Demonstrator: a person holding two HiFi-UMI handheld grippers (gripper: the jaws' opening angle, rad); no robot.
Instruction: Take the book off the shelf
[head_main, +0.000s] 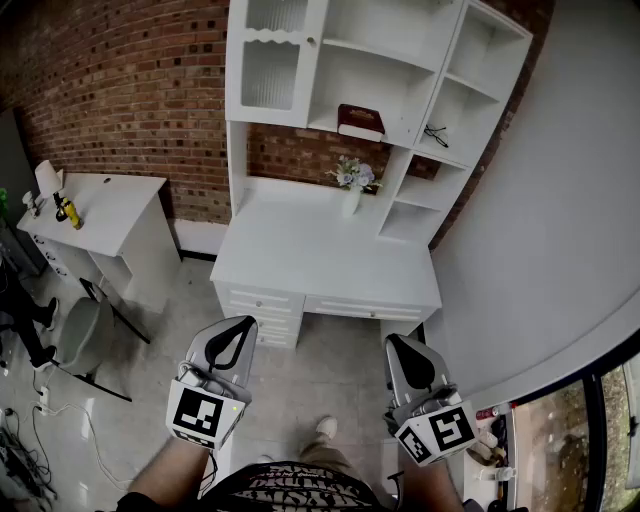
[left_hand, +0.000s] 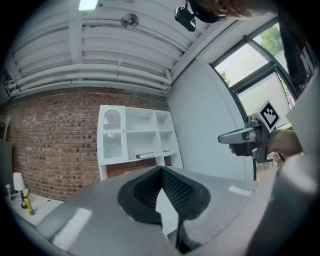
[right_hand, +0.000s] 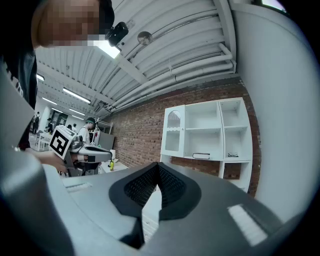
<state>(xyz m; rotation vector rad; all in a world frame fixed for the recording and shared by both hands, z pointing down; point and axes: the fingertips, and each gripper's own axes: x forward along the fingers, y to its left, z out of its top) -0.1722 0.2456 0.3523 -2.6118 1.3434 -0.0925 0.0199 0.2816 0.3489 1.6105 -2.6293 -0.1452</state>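
the approach is only beginning: the person is standing back from the desk (head_main: 300, 250), well apart from the book (head_main: 360, 122), which is lying flat on the middle shelf (head_main: 325, 122), toward its right edge. the next move is probably calling for stepping in, raising a gripper and opening it for the book. the left gripper (head_main: 238, 330) and right gripper (head_main: 402, 348) are pointing level, side by side, jaws pressed together on nothing

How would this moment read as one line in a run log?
stage: reach not begun | book: lying on shelf, untouched | left gripper: shut, empty | right gripper: shut, empty
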